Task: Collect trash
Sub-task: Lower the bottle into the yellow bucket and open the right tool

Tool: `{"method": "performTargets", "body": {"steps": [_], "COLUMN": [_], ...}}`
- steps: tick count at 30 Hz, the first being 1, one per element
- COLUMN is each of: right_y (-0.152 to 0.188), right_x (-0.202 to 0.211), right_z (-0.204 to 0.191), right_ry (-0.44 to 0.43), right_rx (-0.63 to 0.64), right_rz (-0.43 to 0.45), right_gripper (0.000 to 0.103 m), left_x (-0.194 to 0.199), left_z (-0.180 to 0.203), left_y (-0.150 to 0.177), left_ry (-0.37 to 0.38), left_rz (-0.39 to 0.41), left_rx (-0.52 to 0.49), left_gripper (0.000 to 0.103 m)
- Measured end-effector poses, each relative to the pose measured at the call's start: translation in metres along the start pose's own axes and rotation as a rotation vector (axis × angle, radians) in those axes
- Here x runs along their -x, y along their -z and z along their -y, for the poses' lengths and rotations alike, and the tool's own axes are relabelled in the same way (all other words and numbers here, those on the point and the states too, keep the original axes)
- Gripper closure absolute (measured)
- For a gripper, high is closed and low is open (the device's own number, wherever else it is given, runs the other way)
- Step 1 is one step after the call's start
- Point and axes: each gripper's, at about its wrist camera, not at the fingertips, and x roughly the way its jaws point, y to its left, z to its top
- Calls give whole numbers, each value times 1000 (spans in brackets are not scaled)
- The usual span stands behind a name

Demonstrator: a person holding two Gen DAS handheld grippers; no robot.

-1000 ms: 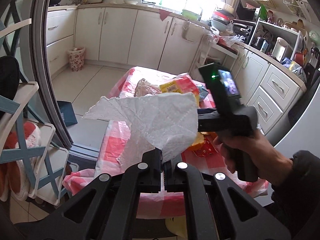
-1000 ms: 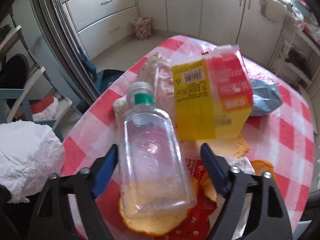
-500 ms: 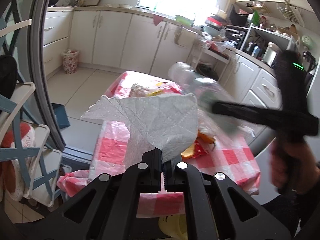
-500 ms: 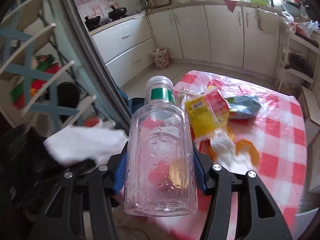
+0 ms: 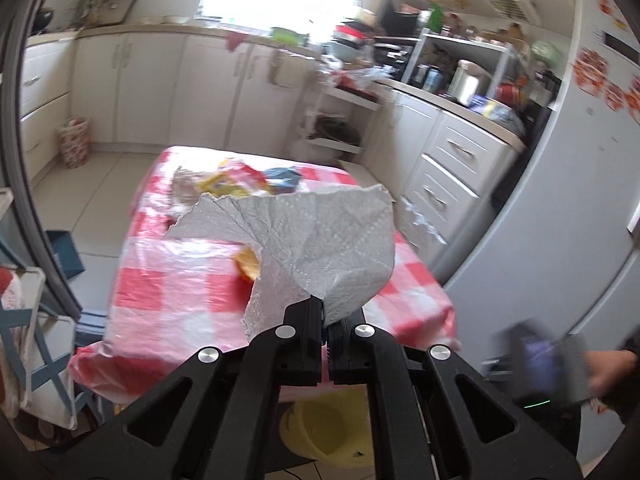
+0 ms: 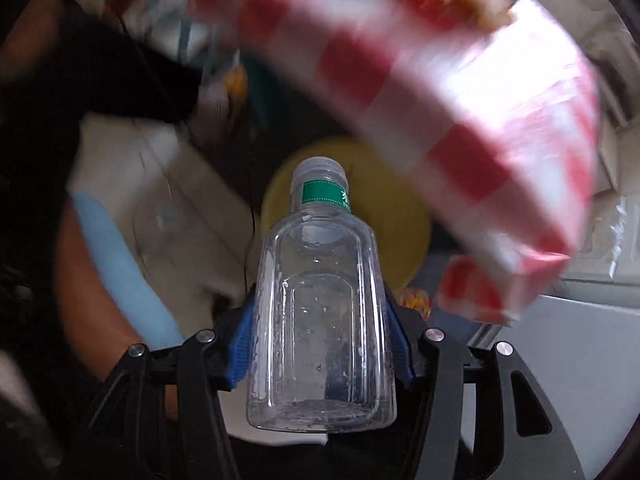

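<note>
My left gripper (image 5: 326, 316) is shut on a white paper towel (image 5: 312, 240), held above the near edge of the red-checked table (image 5: 168, 292). My right gripper (image 6: 320, 312) is shut on an empty clear plastic bottle (image 6: 320, 312) with a green neck band, its cap pointing down toward a yellow bin (image 6: 408, 240) on the floor beside the table. The bin also shows in the left wrist view (image 5: 316, 436) below the table edge. The right gripper's body and my hand show blurred at the lower right of the left wrist view (image 5: 552, 364).
On the table lie a yellow-red carton (image 5: 232, 180), a blue-grey bag (image 5: 284, 178) and orange peels (image 5: 248, 264). White cabinets (image 5: 452, 168) and a fridge (image 5: 568, 184) stand right. A chair (image 5: 28, 320) stands left. The tablecloth edge (image 6: 460, 120) hangs over the bin.
My right gripper lifted the bottle off the table and swung it down to the floor side, over the yellow bin. My left gripper kept the paper towel and shifted slightly right.
</note>
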Motion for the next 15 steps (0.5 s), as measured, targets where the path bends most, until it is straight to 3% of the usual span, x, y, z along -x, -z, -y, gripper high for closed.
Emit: {"method": "performTargets", "body": {"steps": [3,5,9,11,15], "right_y": [-20,-29,-19,1,39], "right_x": [-43,-46,2,21,59], "right_z": [4,13,34,56,103], "right_ry": [19,-5,-174,-301,-440], "right_rx": [6,-38,-154,-256,-487], "right_rz": [-83,-57,174,331,643], "right_gripper": [46,41,25,24,24], "left_x": [13,18,19,15,-6], "left_z": [19,30,40,45,62], "left_y": [12,22,44,52,69], "left_ry": [60,103,190,230,330], "left_rz": [-15,-40,-104,-136,-223], "left_rx": [-28,-33,-19,-8,10], "left_gripper": [101,101,101,101,101]}}
